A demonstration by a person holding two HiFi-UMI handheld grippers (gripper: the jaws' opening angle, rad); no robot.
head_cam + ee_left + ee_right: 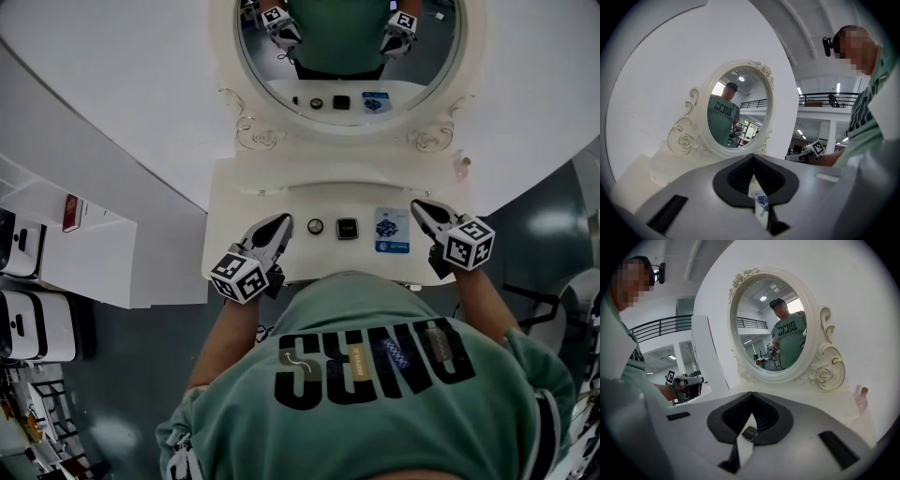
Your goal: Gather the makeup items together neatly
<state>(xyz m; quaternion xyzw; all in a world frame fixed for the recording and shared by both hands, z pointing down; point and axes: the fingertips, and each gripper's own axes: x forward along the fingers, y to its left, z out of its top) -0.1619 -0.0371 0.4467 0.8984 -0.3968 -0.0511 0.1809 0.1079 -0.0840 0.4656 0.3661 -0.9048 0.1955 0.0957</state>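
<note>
Three makeup items lie in a row on the white vanity table [244, 202]: a small round compact [315, 226], a black square compact [348, 228] and a blue-and-white packet [392, 230]. My left gripper [284, 221] hovers at the left end of the row, shut and empty, just left of the round compact. My right gripper [415, 205] is shut and empty just right of the packet. In the left gripper view the packet [761, 199] shows through the gap below the closed jaws. In the right gripper view the black compact [749, 432] shows the same way.
A round ornate mirror [349, 56] stands at the back of the table and reflects the items and both grippers. A small bottle [461, 167] stands at the back right corner. White shelves and boxes [37, 281] sit on the floor to the left.
</note>
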